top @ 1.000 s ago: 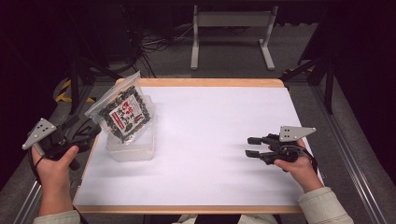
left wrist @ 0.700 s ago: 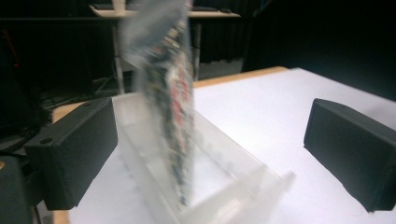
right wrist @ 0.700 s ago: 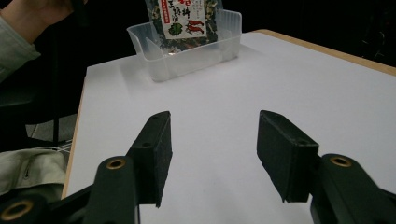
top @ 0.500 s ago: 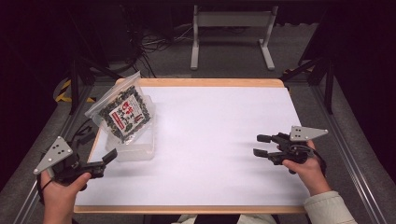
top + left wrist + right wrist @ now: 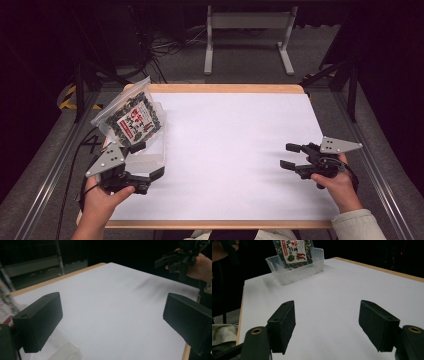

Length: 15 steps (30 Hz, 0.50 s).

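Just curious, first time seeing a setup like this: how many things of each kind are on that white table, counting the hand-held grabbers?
Hand-held grabbers: 2, the left gripper and the right gripper, both with jaws apart and nothing between them
Clear plastic tubs: 1, the tub
Snack bags: 1, the bag, standing in the tub
Total: 4

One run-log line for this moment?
left tongs: open, empty | right tongs: just opening, empty | snack bag: upright in clear bin

The white table top [image 5: 235, 150] is brightly lit from overhead; surroundings are left dark, and softness is noted at 9 o'clock in the left gripper view.
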Available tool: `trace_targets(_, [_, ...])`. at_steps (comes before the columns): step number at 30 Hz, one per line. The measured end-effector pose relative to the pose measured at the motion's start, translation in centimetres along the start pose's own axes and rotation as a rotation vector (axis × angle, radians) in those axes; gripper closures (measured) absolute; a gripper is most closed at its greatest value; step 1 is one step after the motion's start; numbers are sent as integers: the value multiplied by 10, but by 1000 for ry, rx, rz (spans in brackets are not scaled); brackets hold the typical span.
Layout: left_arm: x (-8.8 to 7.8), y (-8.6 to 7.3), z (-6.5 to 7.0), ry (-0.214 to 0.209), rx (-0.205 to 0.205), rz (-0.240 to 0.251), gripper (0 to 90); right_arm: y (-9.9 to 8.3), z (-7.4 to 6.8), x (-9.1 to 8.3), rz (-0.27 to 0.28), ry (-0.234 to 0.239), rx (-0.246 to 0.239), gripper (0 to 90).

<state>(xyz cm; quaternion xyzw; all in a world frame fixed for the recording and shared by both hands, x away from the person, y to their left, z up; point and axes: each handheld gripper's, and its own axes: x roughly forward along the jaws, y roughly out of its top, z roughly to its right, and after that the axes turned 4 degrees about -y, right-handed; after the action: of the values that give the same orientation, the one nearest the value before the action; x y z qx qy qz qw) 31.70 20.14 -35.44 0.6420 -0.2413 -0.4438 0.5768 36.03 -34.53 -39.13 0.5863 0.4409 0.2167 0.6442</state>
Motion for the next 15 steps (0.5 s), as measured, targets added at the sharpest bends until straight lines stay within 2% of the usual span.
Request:
trace_targets(2, [14,-2,0,-26,-8,-29,31,-1,0,-1,-6,-3,-3,294])
trace_targets(4, [23,-4,0,-48,-18,-28,31,-2,0,-1,-7,-4,-4,292])
trace_targets(6, [33,-9,1,-82,-45,-26,32,-3,0,-1,-12,-5,-8,290])
trace_targets(10, [53,-18,5,-104,-48,-48,37,-6,-1,0,-16,-4,-7,287])
trace_targets(15, [72,-34,7,-123,-44,-43,45,-11,-2,6,-27,-1,-4,282])
